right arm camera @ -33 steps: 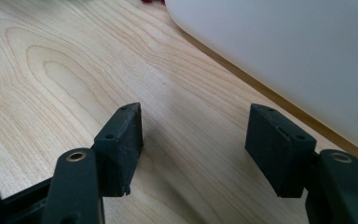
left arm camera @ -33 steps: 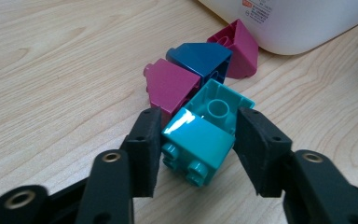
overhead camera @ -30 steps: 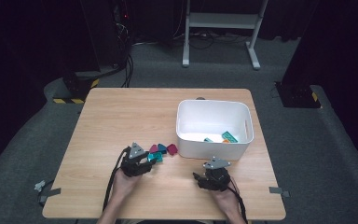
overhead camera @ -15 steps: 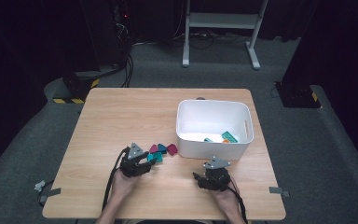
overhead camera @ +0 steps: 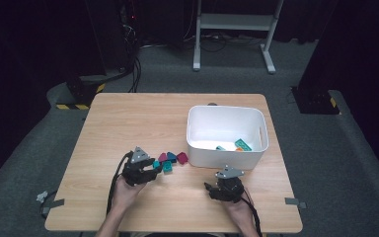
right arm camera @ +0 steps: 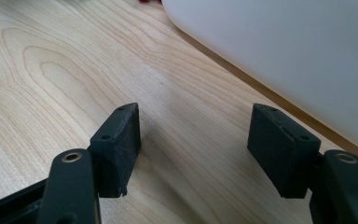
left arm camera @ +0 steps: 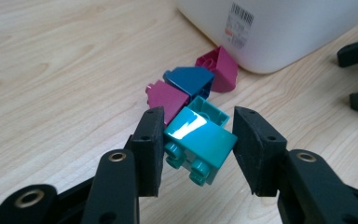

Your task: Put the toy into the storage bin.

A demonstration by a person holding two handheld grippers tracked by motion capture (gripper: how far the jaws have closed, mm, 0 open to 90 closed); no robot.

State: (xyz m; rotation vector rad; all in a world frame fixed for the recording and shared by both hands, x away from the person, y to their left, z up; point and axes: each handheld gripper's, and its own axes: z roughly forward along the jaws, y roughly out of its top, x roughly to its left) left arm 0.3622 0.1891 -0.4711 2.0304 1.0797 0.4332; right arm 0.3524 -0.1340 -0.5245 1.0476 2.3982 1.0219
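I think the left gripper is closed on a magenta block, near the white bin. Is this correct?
Not quite: the block in the left gripper is teal, not magenta, as the left gripper view shows. The magenta blocks lie on the table beyond it, near the white bin.

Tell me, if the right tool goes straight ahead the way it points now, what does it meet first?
Probably the white bin's side wall: the open right tool points across bare table toward it, though the remaining depth is unclear.
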